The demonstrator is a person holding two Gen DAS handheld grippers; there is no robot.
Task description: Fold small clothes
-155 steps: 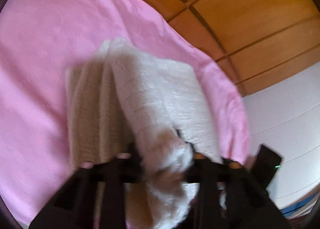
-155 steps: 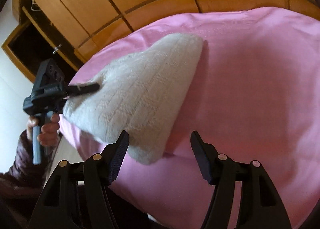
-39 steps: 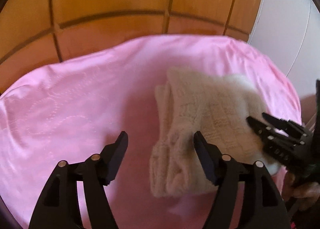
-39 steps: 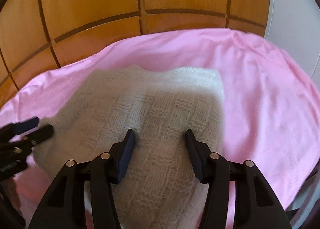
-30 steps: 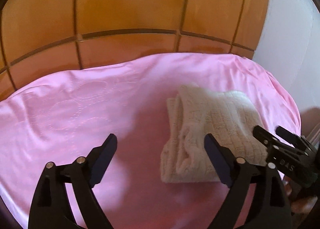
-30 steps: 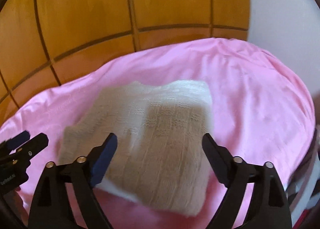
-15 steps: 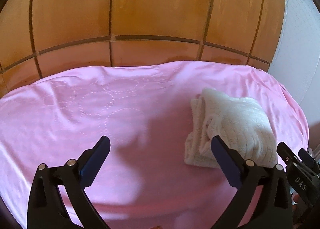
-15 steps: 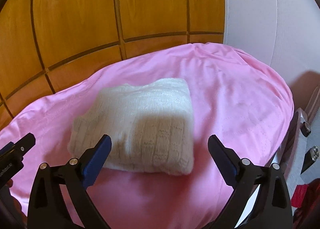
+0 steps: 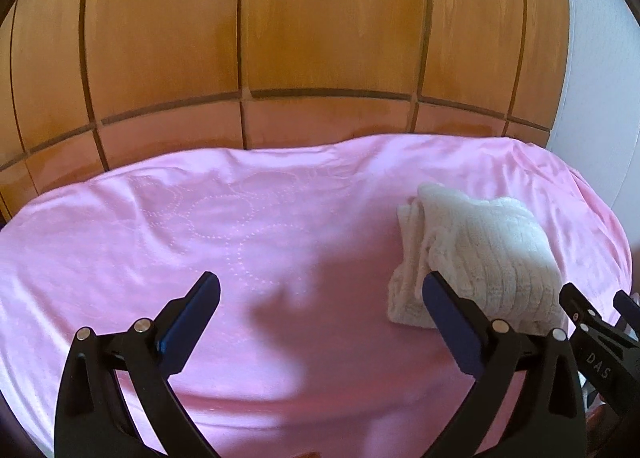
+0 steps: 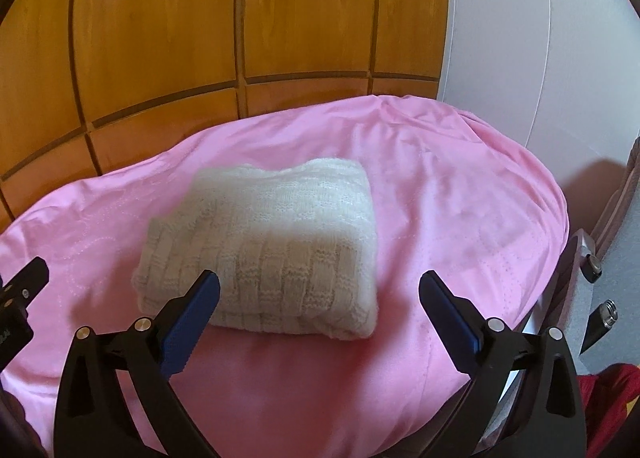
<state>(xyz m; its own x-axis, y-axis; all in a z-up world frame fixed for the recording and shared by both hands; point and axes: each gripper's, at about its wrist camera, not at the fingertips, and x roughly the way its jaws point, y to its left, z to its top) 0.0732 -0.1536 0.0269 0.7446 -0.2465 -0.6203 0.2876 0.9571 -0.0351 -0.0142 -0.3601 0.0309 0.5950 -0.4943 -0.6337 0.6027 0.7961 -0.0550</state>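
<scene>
Knit [image 9: 486, 254]: near corner hidden behind the left gripper's [image 9: 320, 300] finger at 4 o'clock.
Right gripper [image 9: 600, 324]: cut off by the left view's edge at 4 o'clock.
Sheet [image 10: 460, 194]: near edge hidden below both grippers.
Red cloth [image 10: 612, 404]: cut off at 4 o'clock, kind unclear.
Metal knobs [image 10: 608, 434]: too small to identify.

Soft daylight fills both views. The wooden panels [image 9: 320, 38] bow outward from fisheye distortion, with dark corners. A blurry shadow [image 9: 292, 322] lies on the pink cover [image 9: 140, 242] toward 6 o'clock. The knit bundle [image 10: 272, 246] looks slightly soft; its top glows pale.
</scene>
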